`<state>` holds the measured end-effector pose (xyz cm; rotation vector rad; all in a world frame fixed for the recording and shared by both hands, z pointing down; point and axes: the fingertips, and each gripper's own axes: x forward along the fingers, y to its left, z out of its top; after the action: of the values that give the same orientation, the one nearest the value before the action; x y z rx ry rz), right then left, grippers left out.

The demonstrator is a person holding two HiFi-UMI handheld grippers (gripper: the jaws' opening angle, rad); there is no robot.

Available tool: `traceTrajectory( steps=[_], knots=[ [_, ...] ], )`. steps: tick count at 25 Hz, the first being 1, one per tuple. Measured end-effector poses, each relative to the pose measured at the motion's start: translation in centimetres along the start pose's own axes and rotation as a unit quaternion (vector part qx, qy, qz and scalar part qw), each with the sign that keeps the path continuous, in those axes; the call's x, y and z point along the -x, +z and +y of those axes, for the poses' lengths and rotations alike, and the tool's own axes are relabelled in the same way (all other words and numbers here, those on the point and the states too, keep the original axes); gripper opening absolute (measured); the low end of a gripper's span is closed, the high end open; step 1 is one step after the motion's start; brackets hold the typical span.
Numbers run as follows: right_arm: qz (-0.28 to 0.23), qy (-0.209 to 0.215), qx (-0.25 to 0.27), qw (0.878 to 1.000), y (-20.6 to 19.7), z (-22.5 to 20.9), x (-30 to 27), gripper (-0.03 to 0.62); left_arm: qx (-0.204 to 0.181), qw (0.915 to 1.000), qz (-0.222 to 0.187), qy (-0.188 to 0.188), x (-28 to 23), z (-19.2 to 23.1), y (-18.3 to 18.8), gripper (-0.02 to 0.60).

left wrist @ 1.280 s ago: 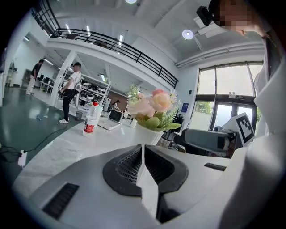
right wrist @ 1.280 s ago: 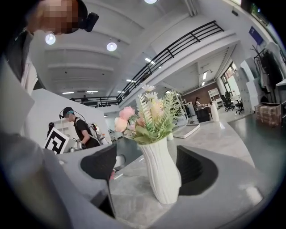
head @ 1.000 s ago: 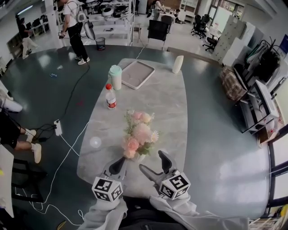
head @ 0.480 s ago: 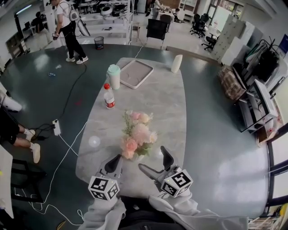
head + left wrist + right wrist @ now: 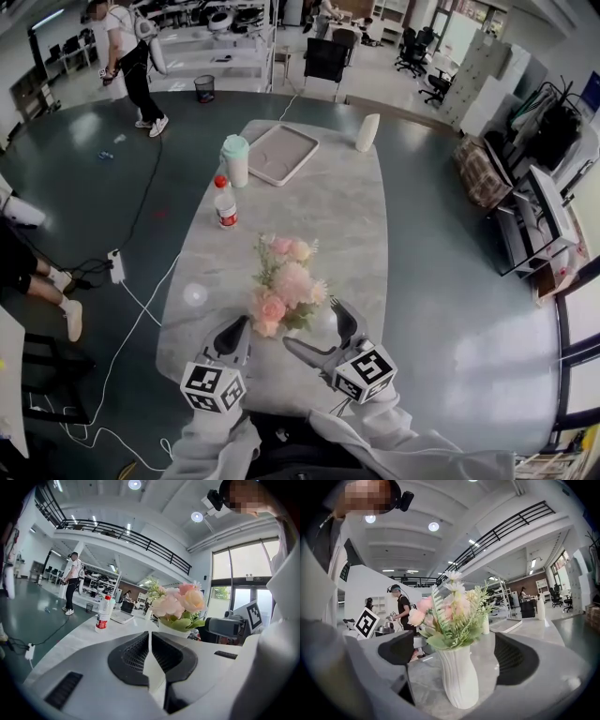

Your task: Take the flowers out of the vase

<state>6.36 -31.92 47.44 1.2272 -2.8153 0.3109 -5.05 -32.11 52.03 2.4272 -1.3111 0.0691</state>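
Dark floor (image 5: 84, 178) all round, w/ a white cable (image 5: 141, 309) trailing across it on the left. A long pale marble counter (image 5: 356, 225) runs away from the person. A flat white tray (image 5: 284, 154) lies at its far end.

Flowers (image 5: 286, 281): pink & cream blooms w/ green sprigs. They sit in a white ribbed vase (image 5: 459, 679), so they're not out yet. The vase stands upright on the near part of the counter, btwn the two tongs.

R tongs (image 5: 314, 328): released. The jaws have just been opening & are spread wide. The vase stands btwn them, w/ both pads clear of it.

L tongs (image 5: 234, 330): clenched, jaws pressed together w/ nothing in them. The tip is near the vase's left side & apart from it.

Smaller bits:
- A tumbler (image 5: 237, 159) w/ a pale green lid stands just left of the tray.
- A clear bottle (image 5: 223, 204) w/ red cap & red label stands upright by the left edge, btwn the tumbler & the flowers.
- A white cylinder (image 5: 367, 133) stands upright, right of the tray.
- A small round pale thing (image 5: 195, 295) lies near the left edge, left of the flowers. Can't tell what it is.
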Motion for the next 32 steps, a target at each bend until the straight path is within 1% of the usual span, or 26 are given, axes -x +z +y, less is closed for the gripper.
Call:
traceTrajectory(
  steps=[6, 11, 14, 24, 27, 28, 29, 32],
  knots=[
    [-0.018, 0.02, 0.025, 0.999, 0.6, 0.0, -1.6, 0.535, -0.004, 0.9999, -0.002, 0.014, -1.2, 1.2, 0.7, 0.003],
    [-0.03, 0.032, 0.045, 0.998, 0.5, 0.3, -2.7, 0.535, -0.008, 0.9998, 0.0, 0.018, -1.9, 1.9, 0.8, 0.003],
    [-0.039, 0.038, 0.037, 0.998, 0.8, 0.5, -3.2, 0.535, -0.008, 0.9997, -0.001, 0.022, -2.4, 2.3, 0.9, 0.004],
    [-0.044, 0.052, 0.071, 0.995, 1.7, 1.1, -4.1, 0.534, -0.013, 0.9998, -0.007, 0.016, -3.9, 2.4, 1.9, 0.003],
    [-0.05, 0.056, 0.07, 0.995, 1.9, 1.3, -4.1, 0.531, -0.018, 0.9998, -0.006, 0.009, -4.0, 2.1, 2.2, 0.003],
    [-0.048, 0.054, 0.066, 0.995, 1.9, 1.2, -4.1, 0.506, -0.019, 0.9998, -0.006, 0.008, -4.0, 2.1, 2.2, 0.003],
    [-0.047, 0.051, 0.062, 0.996, 1.9, 1.1, -4.1, 0.455, -0.019, 0.9998, -0.006, 0.008, -4.1, 2.2, 2.3, 0.003],
    [-0.044, 0.044, 0.064, 0.996, 1.9, 0.7, -4.2, 0.385, -0.019, 0.9998, -0.005, 0.007, -4.1, 2.5, 2.4, 0.003]
  ],
)
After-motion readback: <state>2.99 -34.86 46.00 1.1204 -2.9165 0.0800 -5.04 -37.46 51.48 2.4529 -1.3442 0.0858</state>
